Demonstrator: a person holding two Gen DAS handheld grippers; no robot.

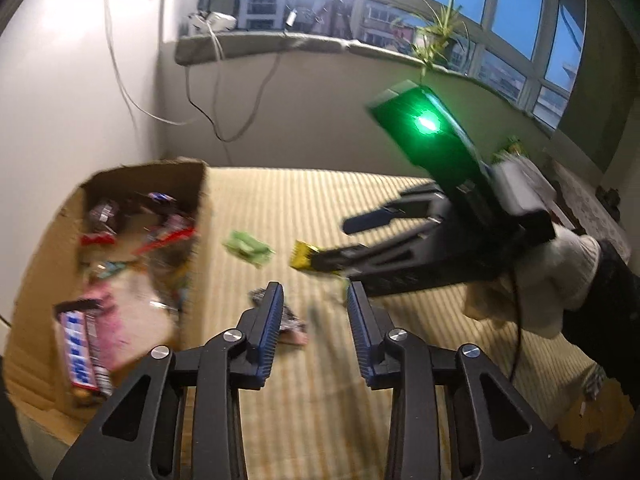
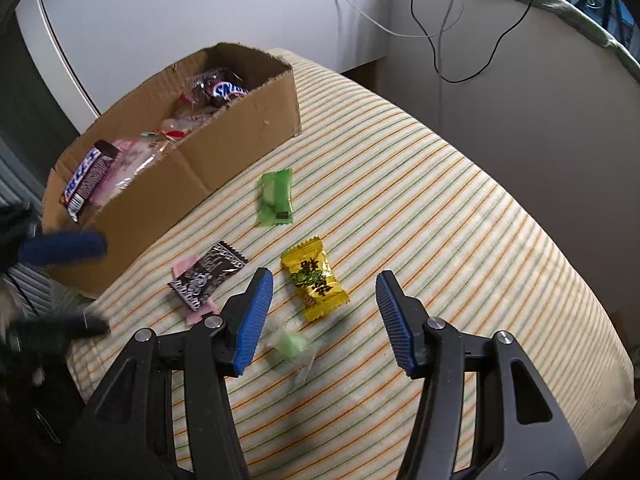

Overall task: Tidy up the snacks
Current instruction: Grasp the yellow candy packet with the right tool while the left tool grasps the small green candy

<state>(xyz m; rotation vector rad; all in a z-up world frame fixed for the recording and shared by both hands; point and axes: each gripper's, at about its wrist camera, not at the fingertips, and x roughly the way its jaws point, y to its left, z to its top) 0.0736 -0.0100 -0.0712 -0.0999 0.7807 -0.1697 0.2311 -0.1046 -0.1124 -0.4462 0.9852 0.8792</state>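
Observation:
A cardboard box (image 2: 224,168) holding several wrapped snacks stands on the striped table; it also shows in the left wrist view (image 1: 196,216). Loose on the cloth lie a yellow candy (image 2: 314,280), a green candy (image 2: 276,198), a black-and-silver packet (image 2: 208,274) and a pale green candy (image 2: 294,346). My right gripper (image 2: 324,284) is open just above the yellow candy, which lies between its fingers; in the left wrist view this gripper (image 1: 332,244) hovers over the yellow candy (image 1: 304,256). My left gripper (image 1: 316,292) is open and empty above the black packet (image 1: 290,320).
The striped cloth (image 2: 440,220) covers the table, which drops off at the right and near edges. A white wall and hanging cables (image 2: 440,20) stand behind the box. A windowsill with a plant (image 1: 436,36) runs along the back.

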